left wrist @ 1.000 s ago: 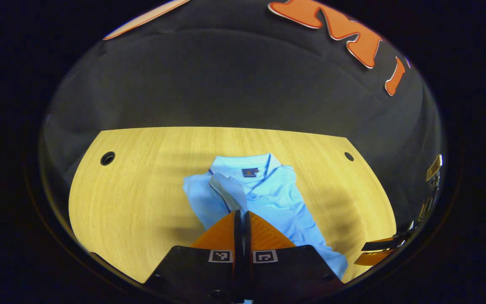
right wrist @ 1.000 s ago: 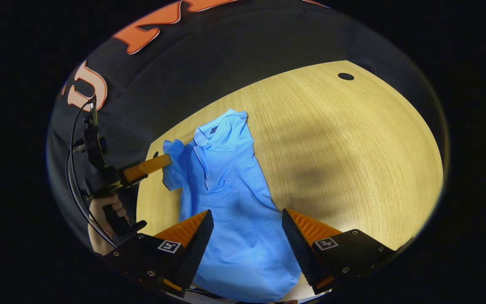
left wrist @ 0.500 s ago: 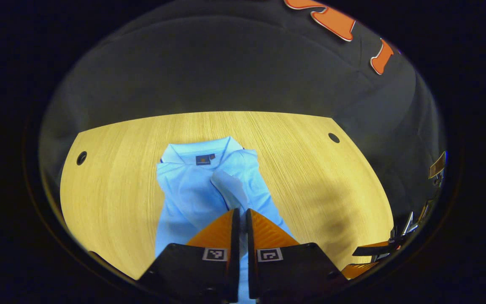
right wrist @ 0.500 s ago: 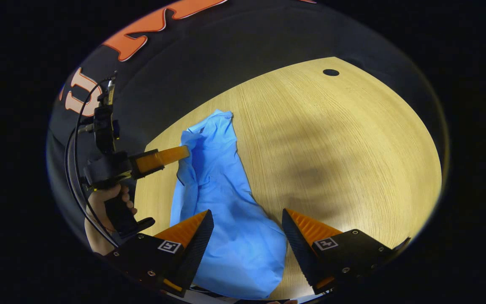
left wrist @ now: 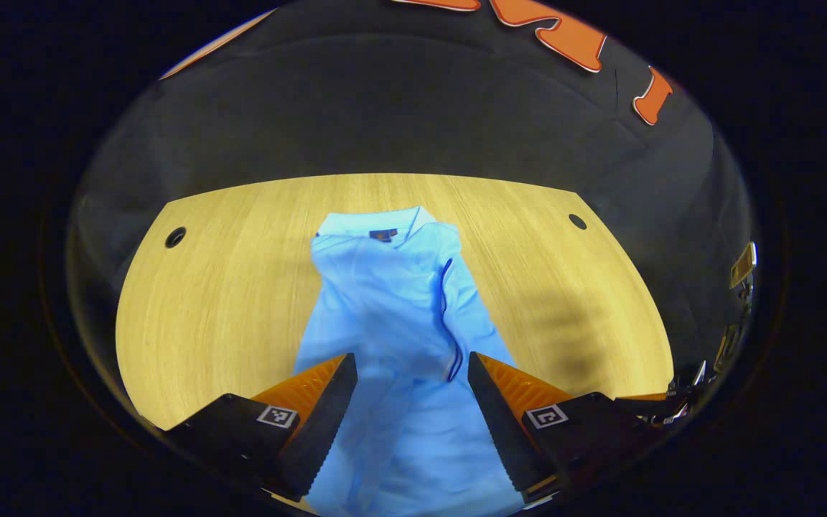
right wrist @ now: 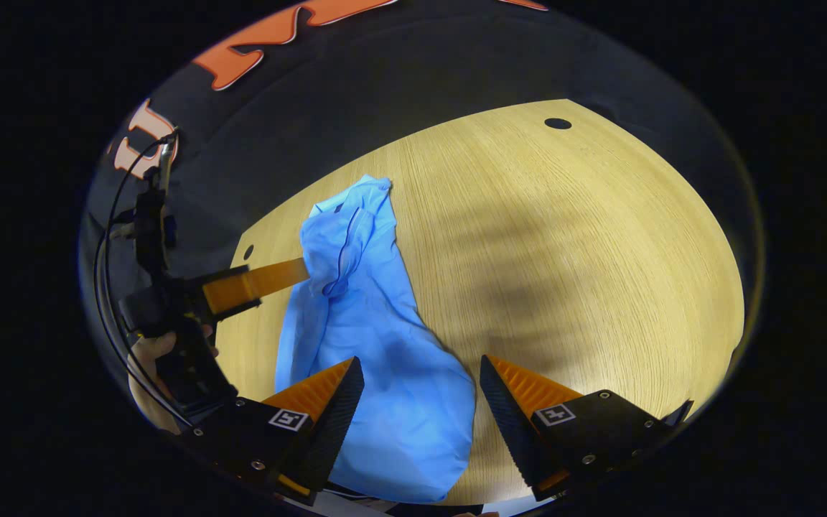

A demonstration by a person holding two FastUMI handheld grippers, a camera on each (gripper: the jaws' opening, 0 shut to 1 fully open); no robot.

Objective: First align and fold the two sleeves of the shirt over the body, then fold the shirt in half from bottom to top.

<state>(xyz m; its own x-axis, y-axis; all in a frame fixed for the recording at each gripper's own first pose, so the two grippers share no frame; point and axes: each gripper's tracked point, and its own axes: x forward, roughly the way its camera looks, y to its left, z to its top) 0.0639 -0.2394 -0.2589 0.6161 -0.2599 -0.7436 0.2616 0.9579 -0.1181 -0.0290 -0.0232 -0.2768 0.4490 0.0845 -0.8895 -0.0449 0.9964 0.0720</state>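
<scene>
In the left gripper view, a dark round hole (left wrist: 175, 236) sits in the wooden table (left wrist: 227, 287) at about 9 o'clock, near the far edge. The left gripper (left wrist: 408, 373) is at 6 o'clock with its fingers spread wide apart and nothing between them but the cloth lying below. The light blue shirt (left wrist: 392, 301) lies lengthwise on the table from the middle down to 6 o'clock, collar (left wrist: 374, 224) at the far end toward 12 o'clock. A sleeve (left wrist: 456, 301) with a dark trimmed edge is laid over the body on the shirt's right side. A second hole (left wrist: 577, 221) is at 2 o'clock.

In the right gripper view, a hand (right wrist: 148, 352) at 8 o'clock holds the left gripper, which reaches in from 9 o'clock to the shirt's folded sleeve; whether its tips touch the cloth is hard to tell from here. The shirt runs from 11 o'clock down to 6 o'clock, rumpled and narrow. The right gripper (right wrist: 421, 370) at 6 o'clock hangs over the shirt's lower part, fingers wide apart, gripping nothing.
</scene>
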